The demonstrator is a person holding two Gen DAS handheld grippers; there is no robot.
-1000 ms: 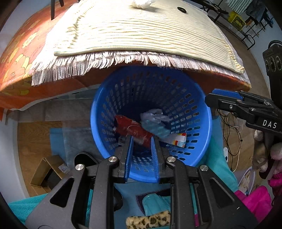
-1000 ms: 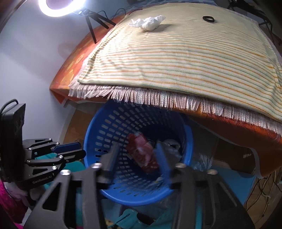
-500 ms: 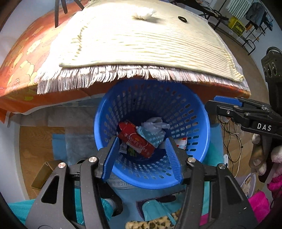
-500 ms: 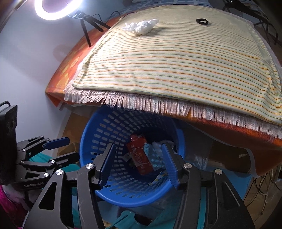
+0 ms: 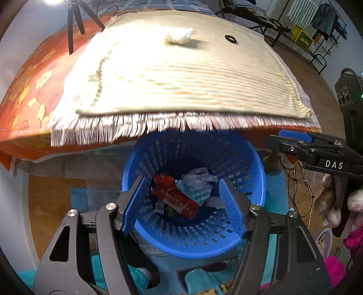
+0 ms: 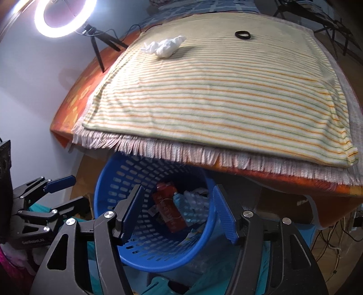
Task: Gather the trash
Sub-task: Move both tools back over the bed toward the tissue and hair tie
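A blue perforated basket [image 5: 247,172] [image 6: 113,195] stands on the floor under the table's fringed edge. Inside lie a red wrapper [image 5: 174,198] [image 6: 169,215], a light blue packet [image 5: 192,190] [image 6: 192,204] and crumpled white paper [image 5: 199,173]. My left gripper [image 5: 183,206] hovers above the basket, its jaws opening with nothing between them. My right gripper [image 6: 178,214] hangs over the basket too, jaws opening and empty. On the striped cloth [image 5: 181,74] [image 6: 215,90] lie a crumpled white tissue [image 5: 179,35] [image 6: 164,46] and a small black ring [image 5: 230,39] [image 6: 242,34].
An orange patterned tablecloth [image 5: 25,90] hangs under the striped cloth. A ring light on a tripod [image 6: 61,17] stands at the back left. Teal fabric [image 5: 275,188], cables [image 5: 299,188] and soft toys [image 5: 354,217] crowd the floor around the basket. A drying rack [image 5: 317,22] is far right.
Both grippers' jaws have spread wider. The left gripper has risen, so the basket looks smaller and more of the tabletop shows. The trash inside the basket has shifted slightly.
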